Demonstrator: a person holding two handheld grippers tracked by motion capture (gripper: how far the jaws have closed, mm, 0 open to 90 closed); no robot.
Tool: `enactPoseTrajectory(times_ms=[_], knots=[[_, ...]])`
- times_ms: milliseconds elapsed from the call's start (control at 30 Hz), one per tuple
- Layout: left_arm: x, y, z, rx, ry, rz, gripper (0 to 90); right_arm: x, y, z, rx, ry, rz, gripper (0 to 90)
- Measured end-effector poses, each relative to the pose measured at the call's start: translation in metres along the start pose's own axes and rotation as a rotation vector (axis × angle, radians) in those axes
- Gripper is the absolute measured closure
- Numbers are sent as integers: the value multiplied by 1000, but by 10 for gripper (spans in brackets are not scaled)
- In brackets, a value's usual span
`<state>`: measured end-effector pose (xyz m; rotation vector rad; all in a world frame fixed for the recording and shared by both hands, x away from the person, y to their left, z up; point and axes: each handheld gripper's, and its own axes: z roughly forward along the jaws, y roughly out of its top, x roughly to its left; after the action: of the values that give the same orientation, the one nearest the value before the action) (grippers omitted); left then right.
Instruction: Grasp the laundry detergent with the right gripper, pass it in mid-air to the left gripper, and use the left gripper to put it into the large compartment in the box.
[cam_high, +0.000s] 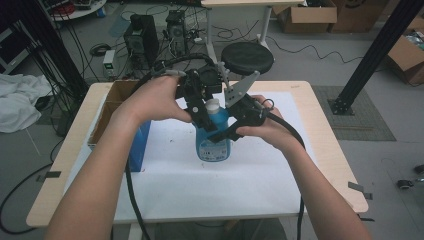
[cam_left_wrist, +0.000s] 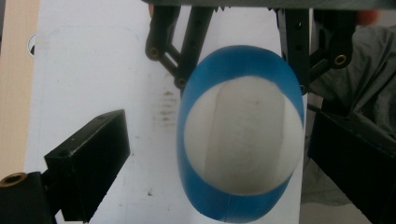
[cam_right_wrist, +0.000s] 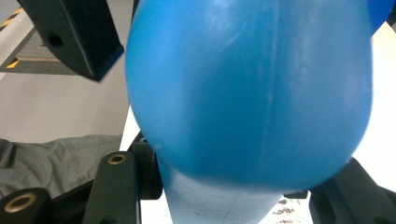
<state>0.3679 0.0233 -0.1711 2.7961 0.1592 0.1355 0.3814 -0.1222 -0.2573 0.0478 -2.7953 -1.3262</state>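
A workshop floor strewn with cables lies beyond my wooden table (cam_high: 327, 145), which carries one white sheet (cam_high: 260, 170) over its middle.

My left gripper (cam_high: 200, 107) points down over the top of the one blue bottle (cam_high: 214, 140); its jaws stand open, one well clear on one side of the white cap (cam_left_wrist: 243, 135), the other close beside it on the other side. My right gripper (cam_high: 235, 127) reaches in from the right at the bottle's shoulder. In the right gripper view the blue body (cam_right_wrist: 252, 88) bulges between my two jaws, one off at the upper left and apart from it; whether the other one touches, I cannot tell.

The bottle stands upright at the middle of the sheet, label toward me. My left hand (cam_high: 155, 100) and right hand (cam_high: 267, 127) hold the grippers on either side.

One open cardboard box (cam_high: 117, 97) sits at the table's far left corner. Past the far edge stands one round black stool (cam_high: 247, 57).
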Motion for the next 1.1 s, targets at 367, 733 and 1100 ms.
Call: enactPoseTrajectory(times_ms=[367,733,1100], knots=[[0,3,4,33,8,21,72,-1,0,-1,-2,3,1,464],[-1,4,6,28,-7,38,153,-1,-3,-1,0,8,9,464],[-1,4,8,30,-14,41,185,-1,-4,0,1,10,9,464]])
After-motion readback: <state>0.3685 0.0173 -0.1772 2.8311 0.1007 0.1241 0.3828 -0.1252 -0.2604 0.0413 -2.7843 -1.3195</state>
